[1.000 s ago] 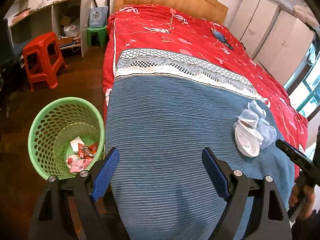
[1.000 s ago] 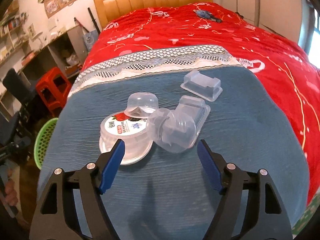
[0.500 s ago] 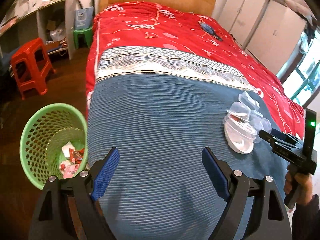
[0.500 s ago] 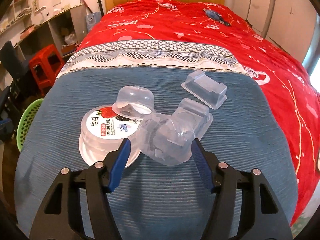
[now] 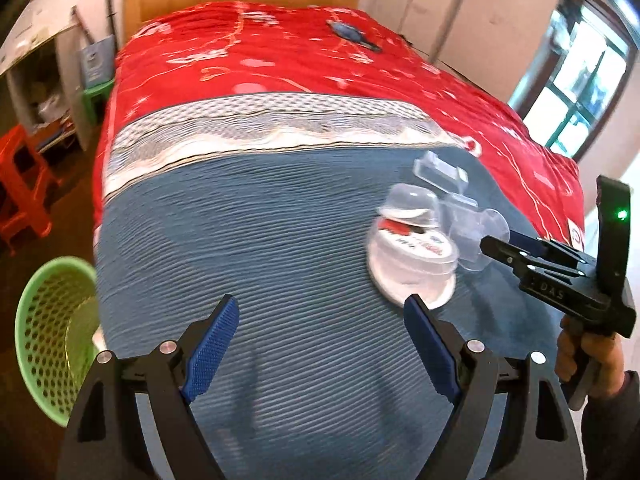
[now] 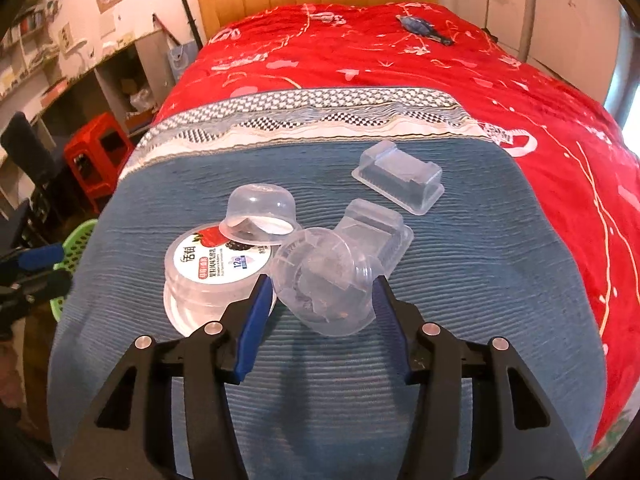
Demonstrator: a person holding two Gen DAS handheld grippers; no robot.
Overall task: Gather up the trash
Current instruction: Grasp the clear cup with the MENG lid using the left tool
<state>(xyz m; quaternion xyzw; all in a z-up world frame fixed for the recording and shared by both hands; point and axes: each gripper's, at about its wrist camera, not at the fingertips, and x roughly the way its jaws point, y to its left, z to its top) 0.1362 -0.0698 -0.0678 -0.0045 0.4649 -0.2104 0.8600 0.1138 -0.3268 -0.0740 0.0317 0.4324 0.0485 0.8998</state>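
Observation:
My right gripper [image 6: 320, 294] is closing, its blue pads touching both sides of a clear plastic cup [image 6: 324, 280] that lies tipped on the blue blanket. Left of the cup sits a labelled yogurt tub [image 6: 212, 268] with a small upturned clear cup [image 6: 260, 208] resting on it. A clear tray [image 6: 376, 224] lies just behind the gripped cup, and another clear tray [image 6: 400, 182] lies farther back. My left gripper [image 5: 320, 320] hangs open over bare blanket, left of the tub [image 5: 412, 264]. The right gripper [image 5: 492, 246] shows there from the side, held by a hand.
A green mesh basket [image 5: 52, 332] stands on the floor off the bed's left edge. Red stools [image 6: 98, 144] and a desk with shelves line the left wall. A red quilt [image 6: 400, 60] covers the far bed, with a small blue object [image 6: 420, 26] on it.
My left gripper swung right across the bed, so the basket slid to the frame's edge and the trash pile came closer. The right jaws narrowed around the clear cup.

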